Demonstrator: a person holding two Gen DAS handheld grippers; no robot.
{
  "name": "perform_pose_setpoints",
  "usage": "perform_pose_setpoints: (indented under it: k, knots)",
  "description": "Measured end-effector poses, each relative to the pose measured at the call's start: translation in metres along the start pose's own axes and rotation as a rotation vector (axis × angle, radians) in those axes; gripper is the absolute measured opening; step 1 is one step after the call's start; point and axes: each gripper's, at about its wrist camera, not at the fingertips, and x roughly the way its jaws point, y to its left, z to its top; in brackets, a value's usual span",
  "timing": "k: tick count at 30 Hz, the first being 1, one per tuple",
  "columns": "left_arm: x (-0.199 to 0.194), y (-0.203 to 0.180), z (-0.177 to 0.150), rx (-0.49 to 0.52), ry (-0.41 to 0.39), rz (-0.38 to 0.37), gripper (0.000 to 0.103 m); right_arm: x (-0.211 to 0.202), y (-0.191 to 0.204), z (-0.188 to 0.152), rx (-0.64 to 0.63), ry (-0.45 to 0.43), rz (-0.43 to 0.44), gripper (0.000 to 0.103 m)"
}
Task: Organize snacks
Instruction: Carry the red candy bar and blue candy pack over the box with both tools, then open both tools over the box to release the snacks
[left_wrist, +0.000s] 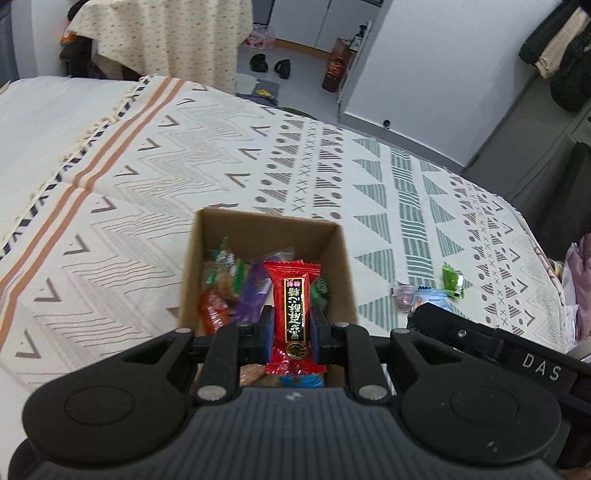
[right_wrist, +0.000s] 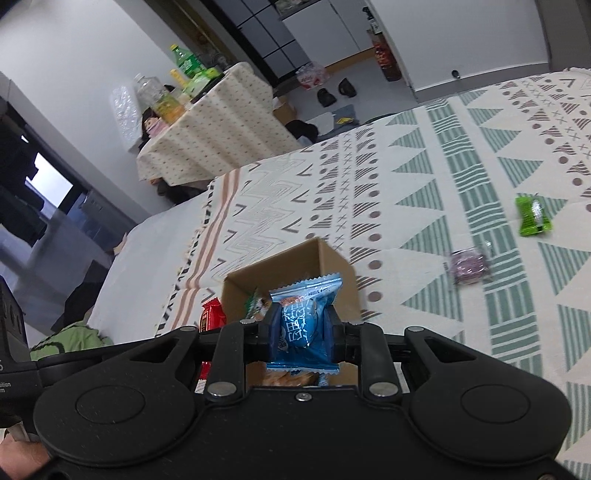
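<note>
Sorting so far: cardboard box (left_wrist: 266, 236) near the tabletop's (left_wrist: 147, 166) front edge already holds several snacks.
Left tongs (left_wrist: 290, 325): clenched on a red packet (left_wrist: 291, 310) above the box.
Right tongs (right_wrist: 303, 328): clenched on a blue packet (right_wrist: 306, 317) over the box.
Left to do: purple packet (right_wrist: 469, 266) and green packet (right_wrist: 532, 216) lie loose toward the right edge.

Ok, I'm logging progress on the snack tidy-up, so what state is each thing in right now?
Left claw: shut on the red snack packet, held above the box.
Right claw: shut on the blue snack packet, near the box.
Cardboard box: open on top, partly filled with wrapped snacks.
Green snack packet: loose on the tablecloth, outside the box.
Purple snack packet: loose on the tablecloth, outside the box.
</note>
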Motion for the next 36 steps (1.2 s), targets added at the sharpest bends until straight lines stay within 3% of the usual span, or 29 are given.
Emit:
perform_pose_setpoints:
  k: [7,17,21,23,28,30,32,36]
  knots:
    - [-0.005,0.022,-0.007,-0.034,0.018,0.019,0.019,0.009,0.017,-0.009,-0.014,0.029,0.021,0.023]
    - [-0.014,0.041,-0.008,-0.077,0.011,0.052,0.028,0.019,0.036,-0.018,-0.034,0.072,0.055,0.024]
    - [-0.013,0.04,-0.007,-0.07,0.005,0.07,0.043,0.021,0.038,-0.02,-0.028,0.1,0.062,0.031]
    - [-0.013,0.038,-0.007,-0.062,0.0,0.077,0.049,0.019,0.035,-0.02,-0.025,0.098,0.061,0.039]
    - [-0.006,0.03,-0.006,-0.047,0.019,0.075,0.054,0.012,0.024,-0.017,-0.007,0.078,0.02,0.052]
    - [-0.004,0.025,-0.006,-0.044,0.019,0.073,0.07,0.008,0.018,-0.015,-0.005,0.064,0.0,0.059]
    - [-0.003,0.019,-0.007,-0.03,0.008,0.07,0.077,0.002,0.01,-0.014,-0.003,0.051,-0.019,0.064]
    - [0.003,0.004,-0.004,-0.007,0.015,0.052,0.078,-0.007,-0.006,-0.01,0.009,0.029,-0.064,0.076]
